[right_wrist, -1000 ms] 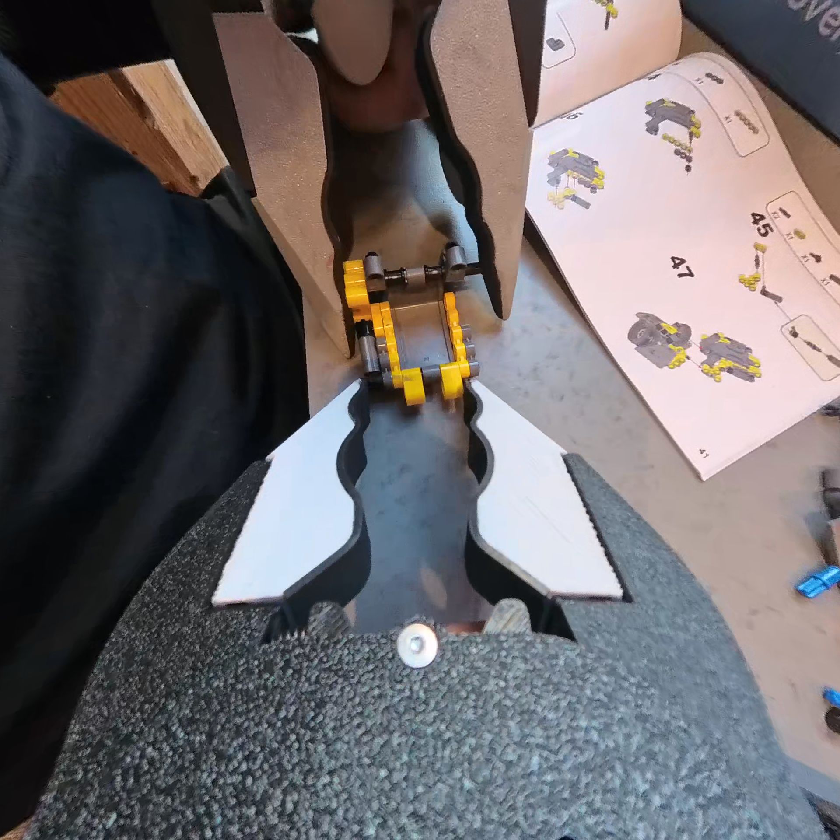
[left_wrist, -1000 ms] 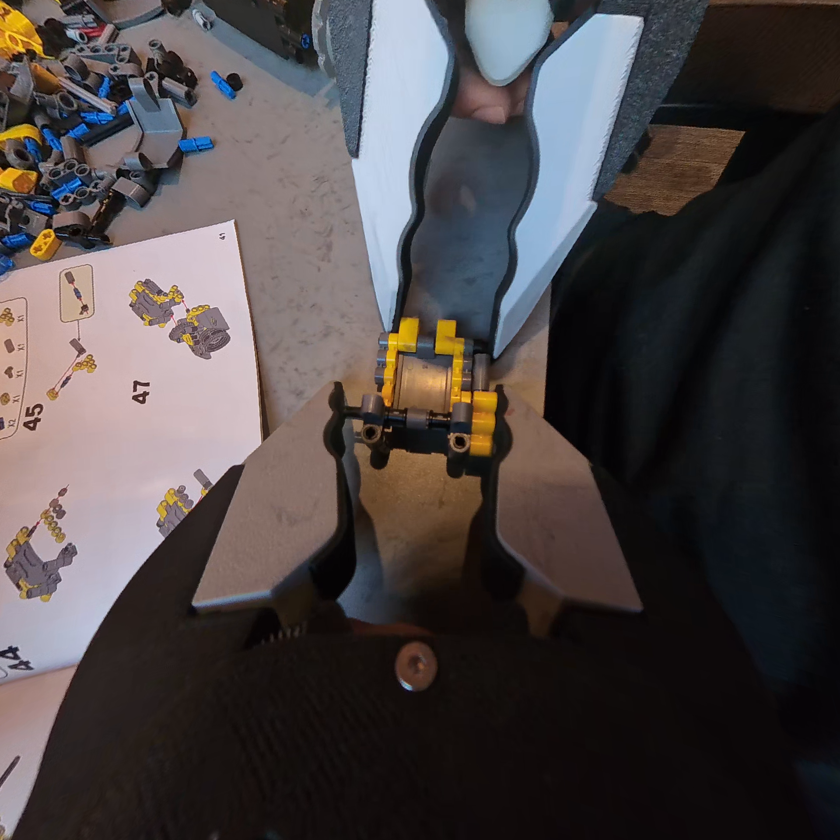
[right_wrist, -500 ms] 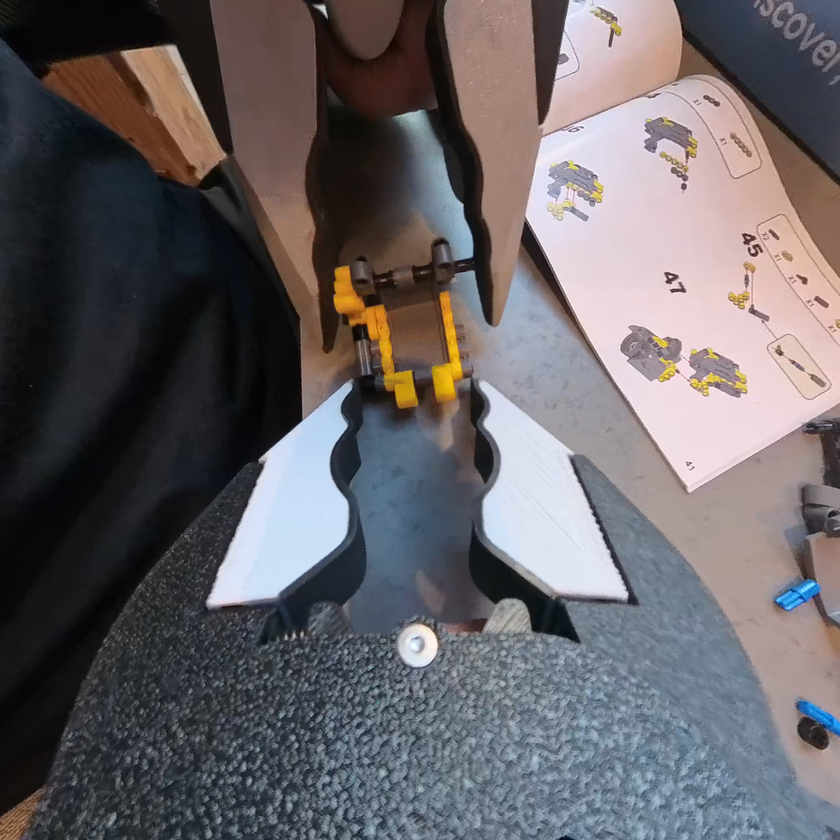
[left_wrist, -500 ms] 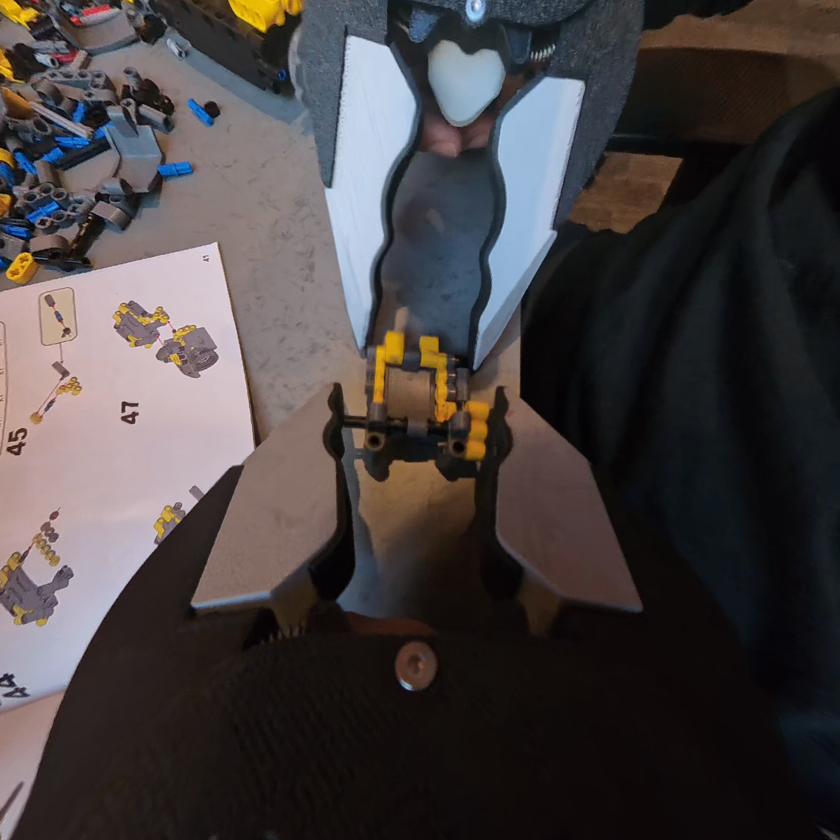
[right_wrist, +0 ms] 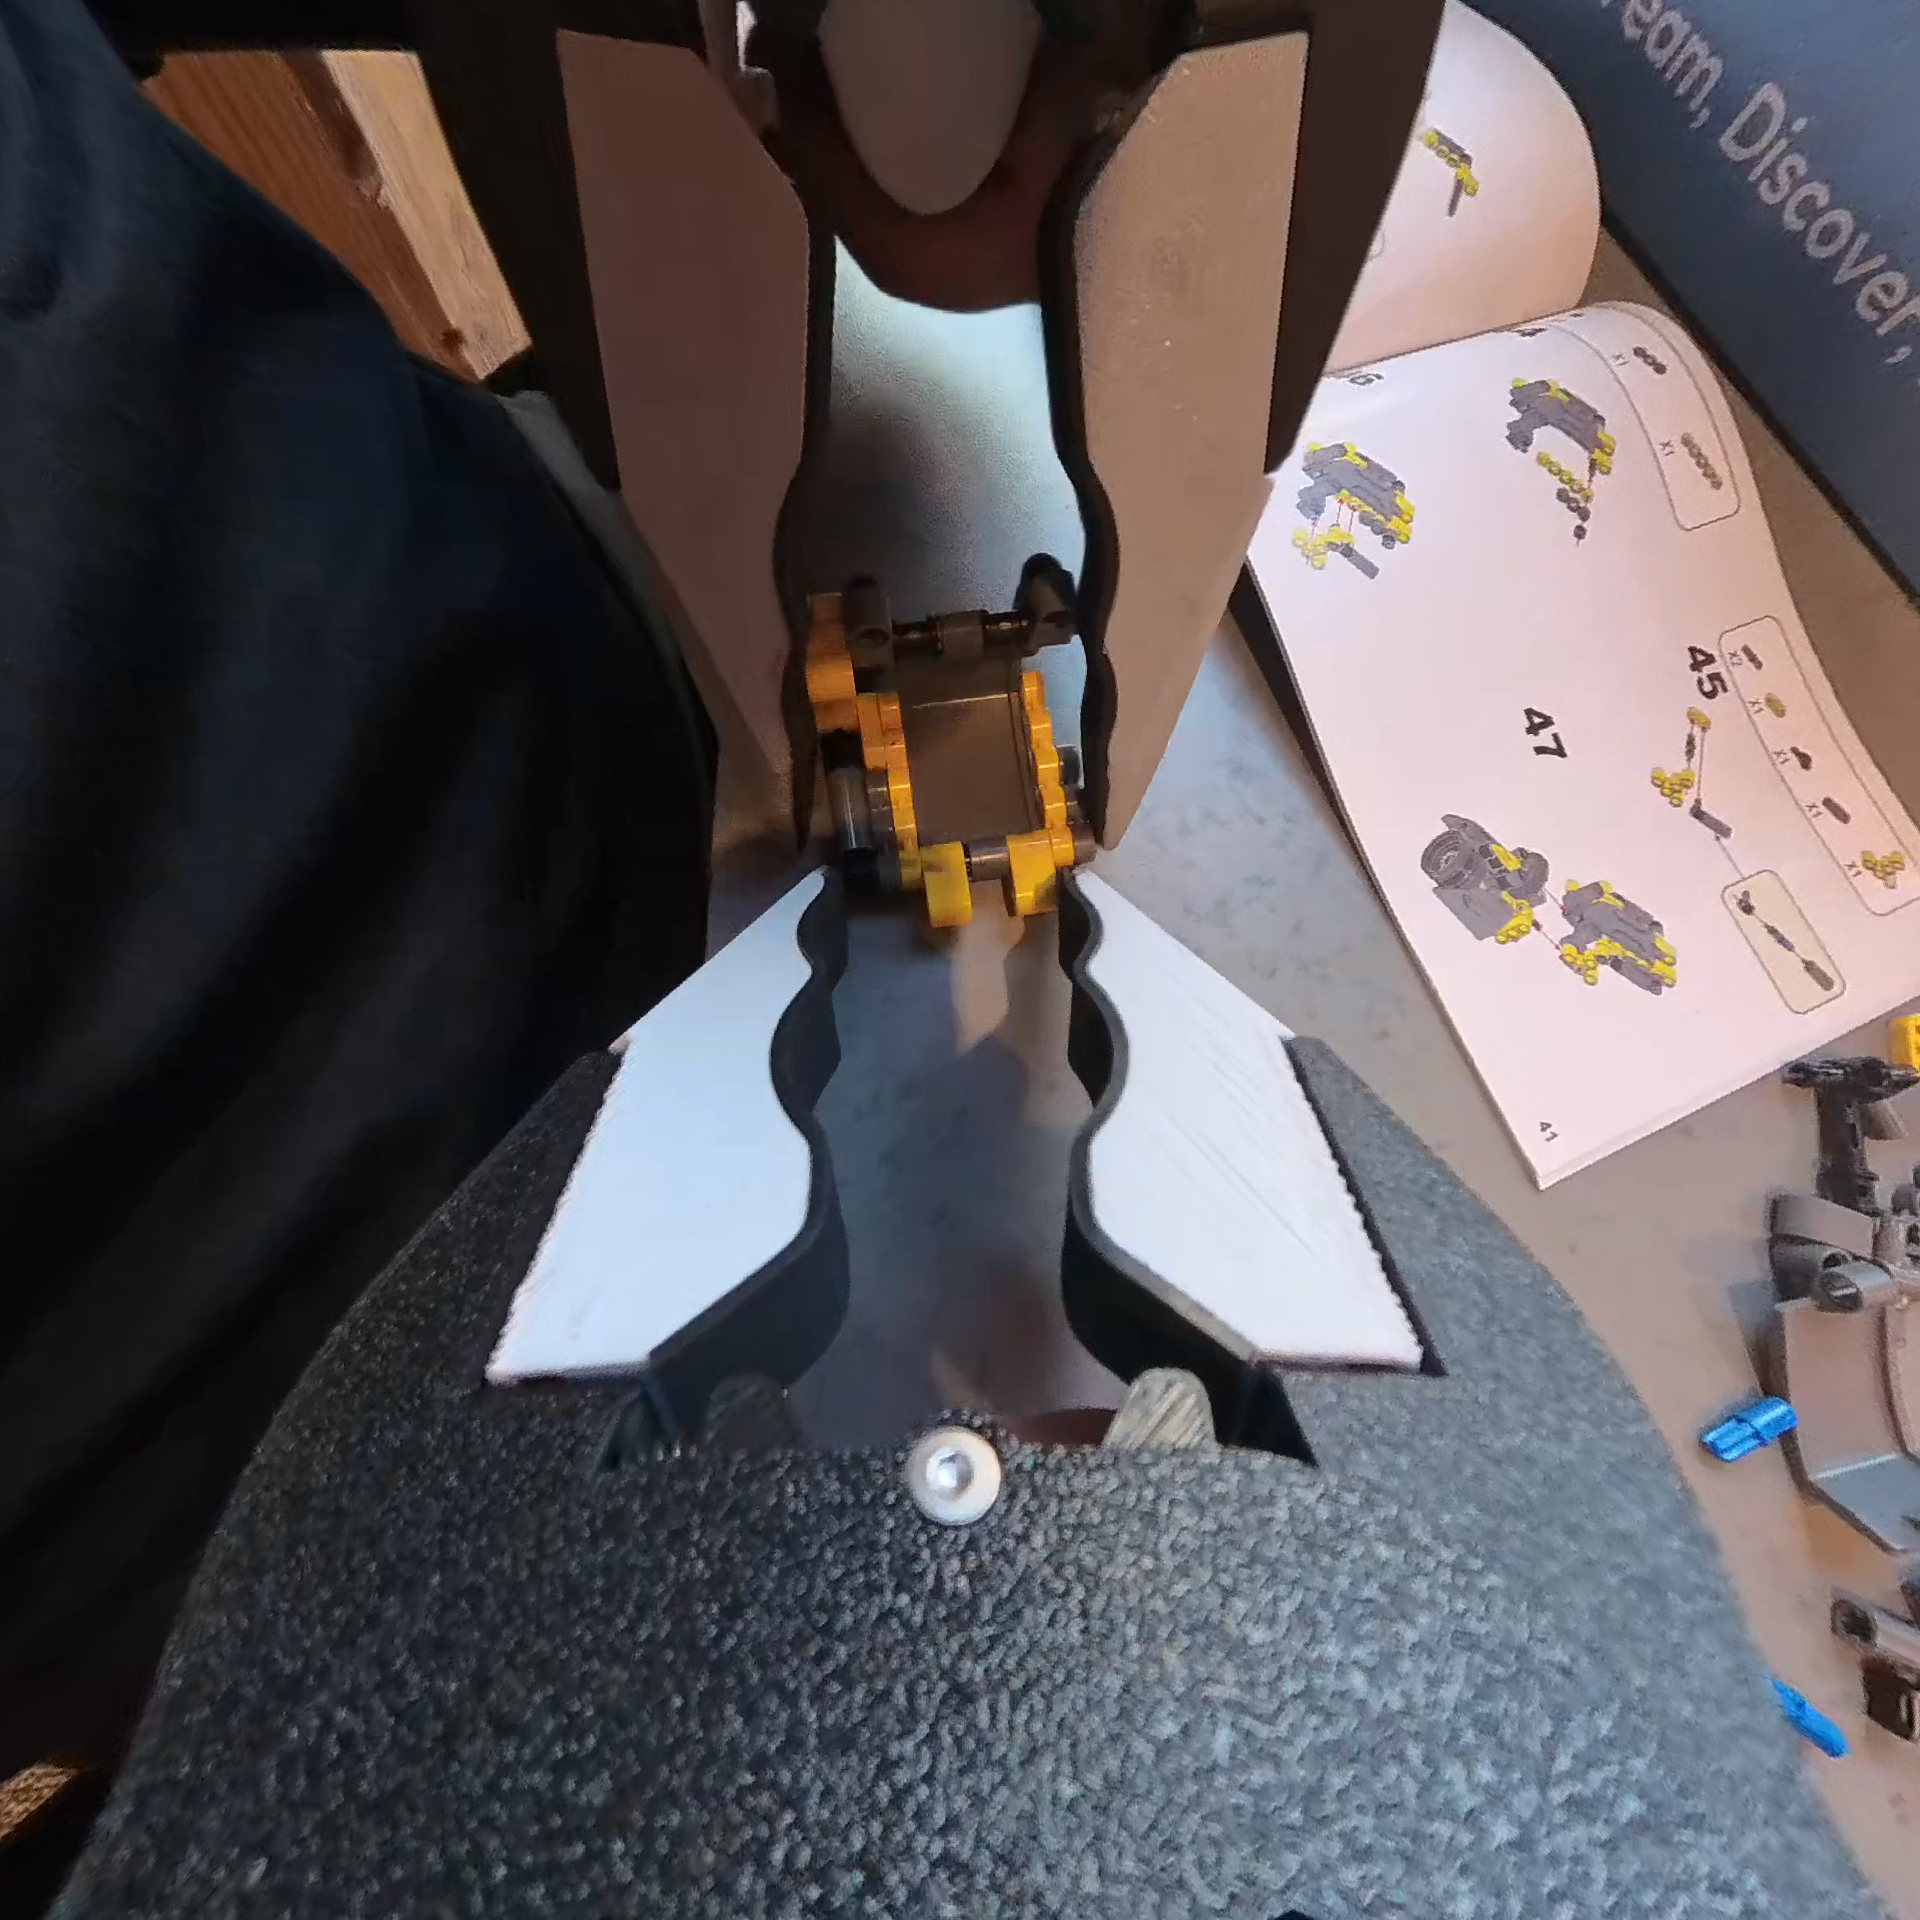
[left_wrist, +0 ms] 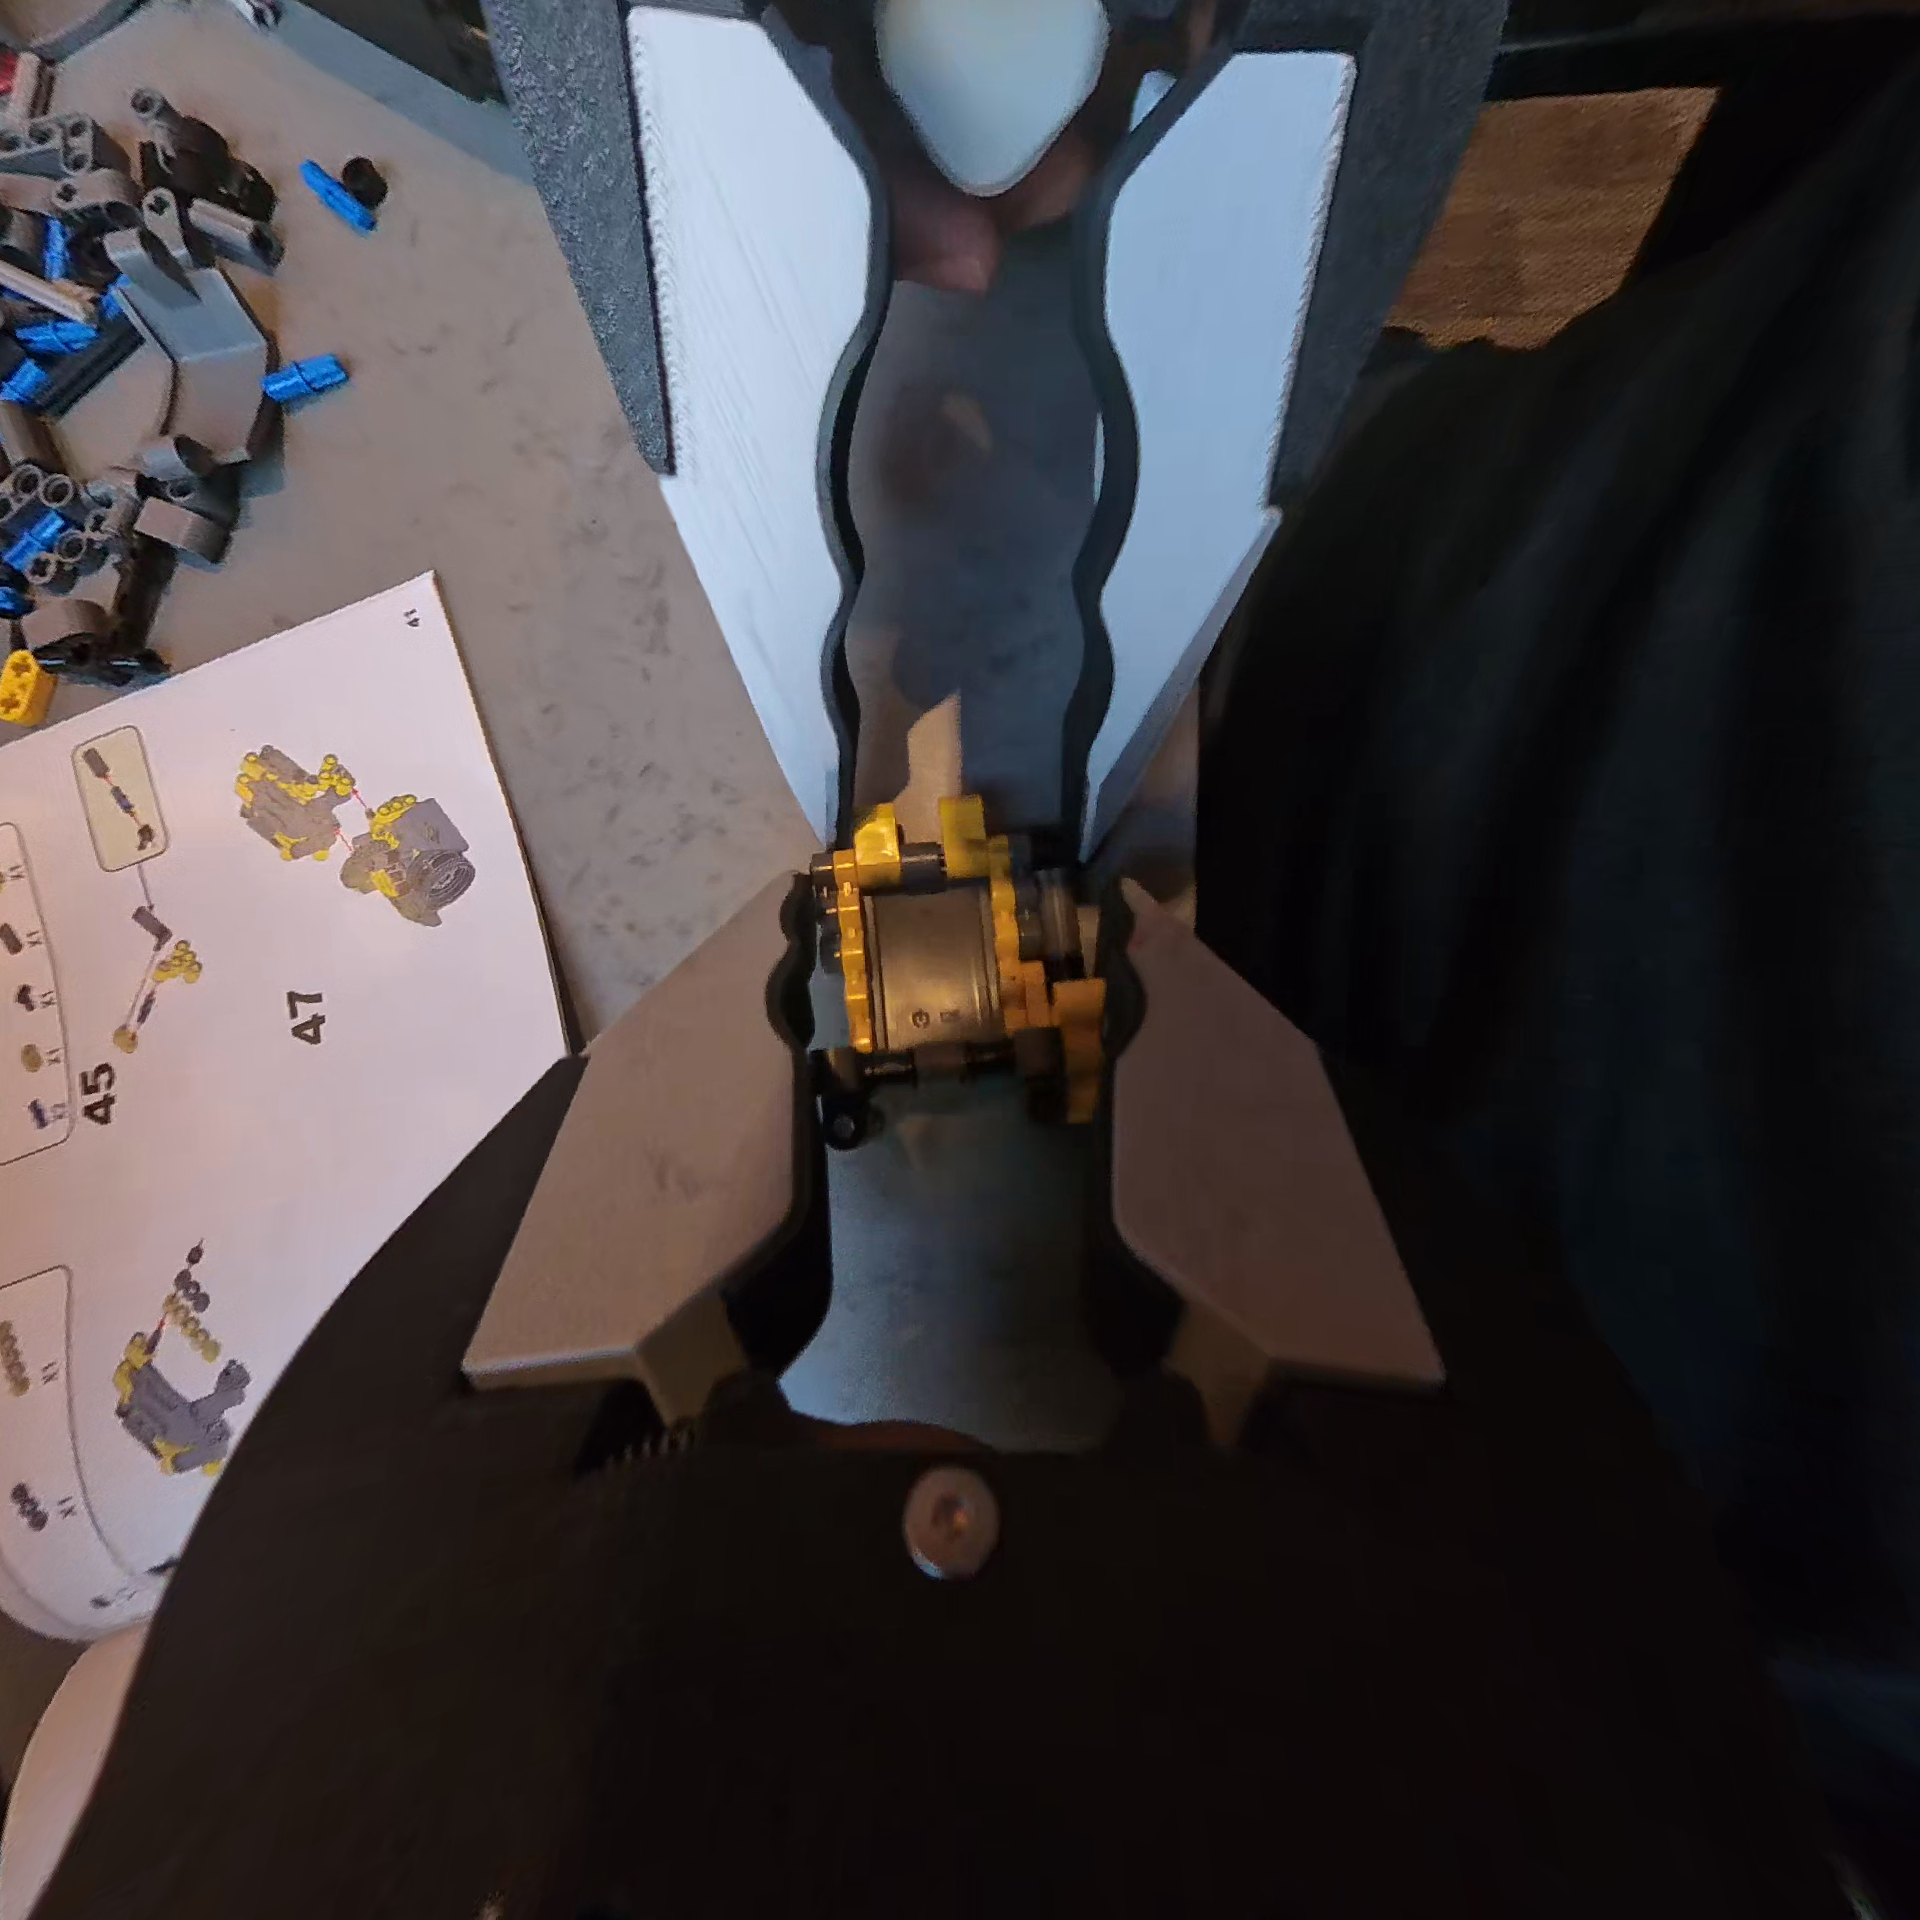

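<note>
Your left tool (left_wrist: pixel 956 987) (grey fingers, black body) has its two fingers closed against the sides of a small yellow-and-grey brick assembly (left_wrist: pixel 956 966), with the inner edges of both fingers touching it. Seen from the right wrist view, the same assembly (right_wrist: pixel 940 764) sits between those grey fingers, held above the table (left_wrist: pixel 582 520) near its edge.

Your right tool (right_wrist: pixel 945 894) (white fingers, speckled dark body) meets the assembly from the opposite end. Its fingertips sit at the two outer corners of the yellow end, at or just touching it; the gap between them is about as wide as the assembly, and you cannot tell from either view whether they actually press on it.

To your left tool's left lies an open instruction booklet (left_wrist: pixel 260 935), flat on the table with one edge curling up. Beyond it is a loose pile of grey, black and blue pieces (left_wrist: pixel 114 343), with one blue pin (left_wrist: pixel 301 379) lying apart from the heap. A dark garment (left_wrist: pixel 1579 935) fills the side nearest your body.
</note>
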{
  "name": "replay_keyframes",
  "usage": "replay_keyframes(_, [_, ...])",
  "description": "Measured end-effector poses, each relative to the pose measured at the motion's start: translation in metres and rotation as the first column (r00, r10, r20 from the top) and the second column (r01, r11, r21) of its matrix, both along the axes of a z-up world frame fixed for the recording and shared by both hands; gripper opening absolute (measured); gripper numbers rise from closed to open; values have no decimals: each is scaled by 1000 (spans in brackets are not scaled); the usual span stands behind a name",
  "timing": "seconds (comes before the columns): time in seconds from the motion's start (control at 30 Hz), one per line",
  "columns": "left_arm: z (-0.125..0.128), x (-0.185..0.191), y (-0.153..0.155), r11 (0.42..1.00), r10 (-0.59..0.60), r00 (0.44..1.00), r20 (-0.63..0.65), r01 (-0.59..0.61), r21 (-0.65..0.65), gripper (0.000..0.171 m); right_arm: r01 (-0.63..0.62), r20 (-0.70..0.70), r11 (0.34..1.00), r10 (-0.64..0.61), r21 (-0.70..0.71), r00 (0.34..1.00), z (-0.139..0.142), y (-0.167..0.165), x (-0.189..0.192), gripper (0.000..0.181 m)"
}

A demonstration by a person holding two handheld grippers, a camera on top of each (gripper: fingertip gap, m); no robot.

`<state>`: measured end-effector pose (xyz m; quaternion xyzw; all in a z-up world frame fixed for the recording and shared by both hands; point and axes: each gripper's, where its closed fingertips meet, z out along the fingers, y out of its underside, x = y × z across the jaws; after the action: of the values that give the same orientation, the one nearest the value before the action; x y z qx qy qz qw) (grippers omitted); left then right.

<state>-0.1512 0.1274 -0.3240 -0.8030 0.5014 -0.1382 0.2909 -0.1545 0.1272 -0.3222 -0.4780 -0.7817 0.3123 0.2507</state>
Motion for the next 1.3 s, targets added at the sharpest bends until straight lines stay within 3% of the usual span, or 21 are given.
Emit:
replay_keyframes(0.13, [2,-5,3,998,43,997,-62,-40,44,54,-4,3,1000,4,-7,1000,0,0,0,39])
replay_keyframes(0.43, [0,-4,2,993,119,992,-30,-119,4,46,12,8,1000,-12,-16,1000,-1,1,-1,39])
replay_keyframes(1.3, [1,2,-1,995,93,995,31,-94,27,49,0,6,1000,0,-18,1000,-1,2,0,43])
